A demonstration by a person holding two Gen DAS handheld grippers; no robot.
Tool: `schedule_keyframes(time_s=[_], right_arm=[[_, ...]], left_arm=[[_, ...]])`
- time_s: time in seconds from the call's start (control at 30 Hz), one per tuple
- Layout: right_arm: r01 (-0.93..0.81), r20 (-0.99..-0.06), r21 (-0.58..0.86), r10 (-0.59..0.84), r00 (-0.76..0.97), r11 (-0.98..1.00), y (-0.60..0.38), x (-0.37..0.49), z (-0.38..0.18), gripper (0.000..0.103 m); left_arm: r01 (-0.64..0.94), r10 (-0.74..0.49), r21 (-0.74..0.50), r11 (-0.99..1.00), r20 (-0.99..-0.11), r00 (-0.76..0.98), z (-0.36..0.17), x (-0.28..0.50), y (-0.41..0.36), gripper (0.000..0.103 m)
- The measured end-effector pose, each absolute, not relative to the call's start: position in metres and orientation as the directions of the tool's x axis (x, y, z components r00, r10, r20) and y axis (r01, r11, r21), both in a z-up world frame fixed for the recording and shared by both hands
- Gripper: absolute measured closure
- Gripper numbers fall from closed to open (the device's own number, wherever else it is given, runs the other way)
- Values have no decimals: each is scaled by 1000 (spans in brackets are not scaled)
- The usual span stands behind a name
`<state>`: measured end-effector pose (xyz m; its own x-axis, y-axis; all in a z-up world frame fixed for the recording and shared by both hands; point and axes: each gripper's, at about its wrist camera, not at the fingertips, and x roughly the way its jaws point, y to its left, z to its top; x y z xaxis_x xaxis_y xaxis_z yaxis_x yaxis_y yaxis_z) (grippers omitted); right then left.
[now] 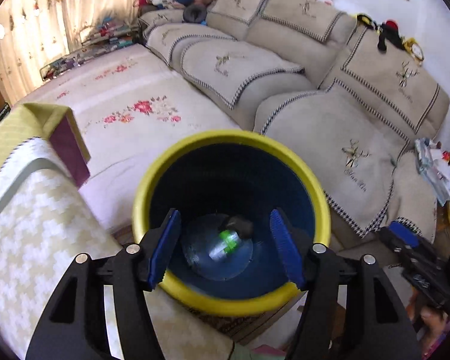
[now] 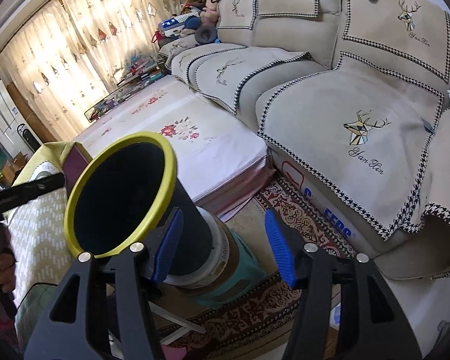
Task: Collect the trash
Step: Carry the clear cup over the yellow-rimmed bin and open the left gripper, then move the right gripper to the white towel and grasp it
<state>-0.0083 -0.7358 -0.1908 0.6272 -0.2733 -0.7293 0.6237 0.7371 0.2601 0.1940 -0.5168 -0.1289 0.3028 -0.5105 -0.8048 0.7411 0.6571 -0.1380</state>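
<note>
A plastic bottle [image 1: 226, 244] with a green label lies at the bottom of the yellow-rimmed bin [image 1: 322, 192], beside a dark lump. Above it we hold the left gripper [image 1: 226, 247] spread wide and empty; our right gripper [image 2: 222, 247], also parted and empty, hangs just beside the bin's wall. The bin perches on a stacked stool [image 2: 243, 265]: we judge a nudge could topple it.

A bottle [image 1: 225, 244] lies in the bin [image 1: 321, 198] (sofa [image 1: 330, 126] behind), the bin on a stool [image 2: 243, 273].
</note>
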Motion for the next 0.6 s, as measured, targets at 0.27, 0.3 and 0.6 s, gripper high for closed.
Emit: schedule_keyframes(time_s=[0.27,0.3,0.6], right_arm=[[540,-723,253,-214,657,803,-696,11,-182,48],[520,-720,253,-200,664,816,-688,16,-180,48],[264,-695,266,-6,719,927,-590,68,-157,48]], left_arm=[[652,-566,-188,734,-699,436,-60,153,-386,20],[637,-565,-188,748,-684,462,-53,147,-367,19],[451,-402,-85,889,-618,676,-25,96,-191,15]])
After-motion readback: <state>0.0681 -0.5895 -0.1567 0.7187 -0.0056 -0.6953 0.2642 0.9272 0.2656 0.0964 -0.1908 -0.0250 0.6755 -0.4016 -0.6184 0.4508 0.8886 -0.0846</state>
